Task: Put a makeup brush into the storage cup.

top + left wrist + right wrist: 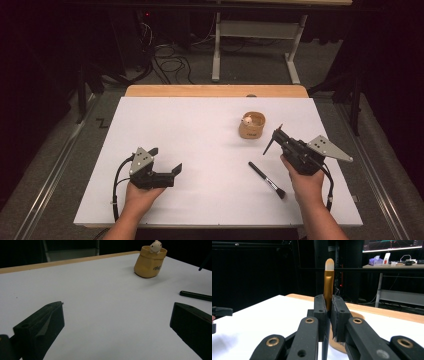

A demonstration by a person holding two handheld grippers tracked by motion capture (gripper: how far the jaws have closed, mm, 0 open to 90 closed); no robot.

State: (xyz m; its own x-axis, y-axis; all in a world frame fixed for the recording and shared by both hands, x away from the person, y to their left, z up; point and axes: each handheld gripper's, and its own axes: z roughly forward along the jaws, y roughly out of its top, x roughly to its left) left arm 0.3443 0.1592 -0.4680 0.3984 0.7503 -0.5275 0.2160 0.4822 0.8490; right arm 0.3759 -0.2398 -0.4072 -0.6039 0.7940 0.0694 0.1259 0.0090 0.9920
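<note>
Holding a slim brush [328, 282] pinched upright between its pressed-together jaws, the right tool [278, 137] sits toward the right edge of the table [200, 125], just beside the tan holder [252, 125]. In the right gripper view the brush's gold ferrule and pale tip rise above the jaws while its dark handle runs down below them, and the holder's rim shows right behind and under the grip. From the high view the holder lies a little to the upper left of this tool, toward the far edge, so the coming move looks like a short carry that way with the long axis kept near vertical, handle end first into the opening.

A second brush [267, 180], black, lies flat near the front right corner, its long axis slanting from upper left to lower right, bristles toward the front edge.

The left tool [167, 161], jaws spread wide and holding nothing, rests well apart near the front left; the right hand is clearly nearer both things.
</note>
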